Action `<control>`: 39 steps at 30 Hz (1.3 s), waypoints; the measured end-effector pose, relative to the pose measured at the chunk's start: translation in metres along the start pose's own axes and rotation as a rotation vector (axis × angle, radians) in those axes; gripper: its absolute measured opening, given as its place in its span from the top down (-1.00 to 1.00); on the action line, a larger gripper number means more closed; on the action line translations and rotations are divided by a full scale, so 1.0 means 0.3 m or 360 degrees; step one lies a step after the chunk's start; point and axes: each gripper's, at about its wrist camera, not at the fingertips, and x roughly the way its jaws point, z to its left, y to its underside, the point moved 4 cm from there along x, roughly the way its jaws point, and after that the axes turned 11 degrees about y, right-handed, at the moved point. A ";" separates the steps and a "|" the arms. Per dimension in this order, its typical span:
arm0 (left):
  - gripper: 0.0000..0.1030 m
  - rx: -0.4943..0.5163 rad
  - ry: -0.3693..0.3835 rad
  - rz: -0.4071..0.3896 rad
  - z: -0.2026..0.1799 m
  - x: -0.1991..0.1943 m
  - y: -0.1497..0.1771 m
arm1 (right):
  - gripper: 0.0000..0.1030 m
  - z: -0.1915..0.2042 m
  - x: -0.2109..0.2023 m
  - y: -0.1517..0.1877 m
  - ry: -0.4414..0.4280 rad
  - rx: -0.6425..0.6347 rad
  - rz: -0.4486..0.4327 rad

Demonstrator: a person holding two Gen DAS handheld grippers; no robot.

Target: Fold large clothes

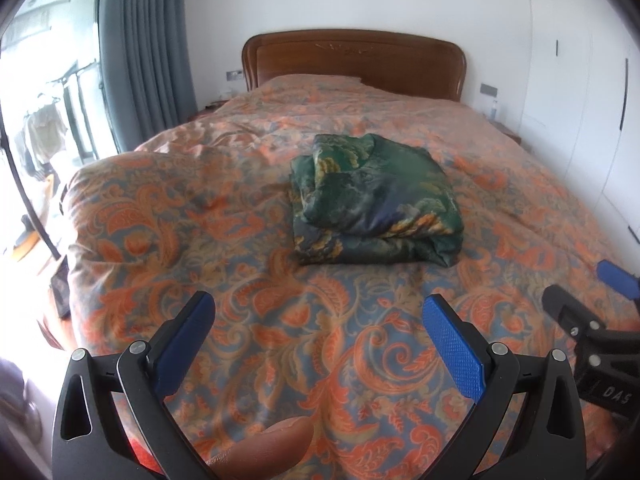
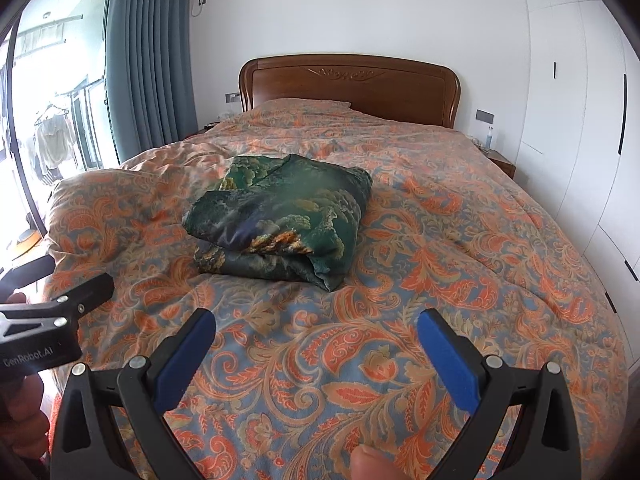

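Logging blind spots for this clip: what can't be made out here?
- Green garment: its type and the layers underneath, hidden by its own folds, both views.
- Right gripper in the left wrist view: cut off by the frame edge.
- Bottle on the nightstand: too small to identify, right wrist view.

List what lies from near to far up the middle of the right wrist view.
right gripper → orange paisley bedspread → folded green garment → pillow under the bedspread → wooden headboard → white wall
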 end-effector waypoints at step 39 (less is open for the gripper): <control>-0.99 0.0018 -0.0029 0.0001 -0.022 -0.042 -0.018 | -1.00 -0.008 -0.053 -0.026 0.0149 -0.0007 0.0000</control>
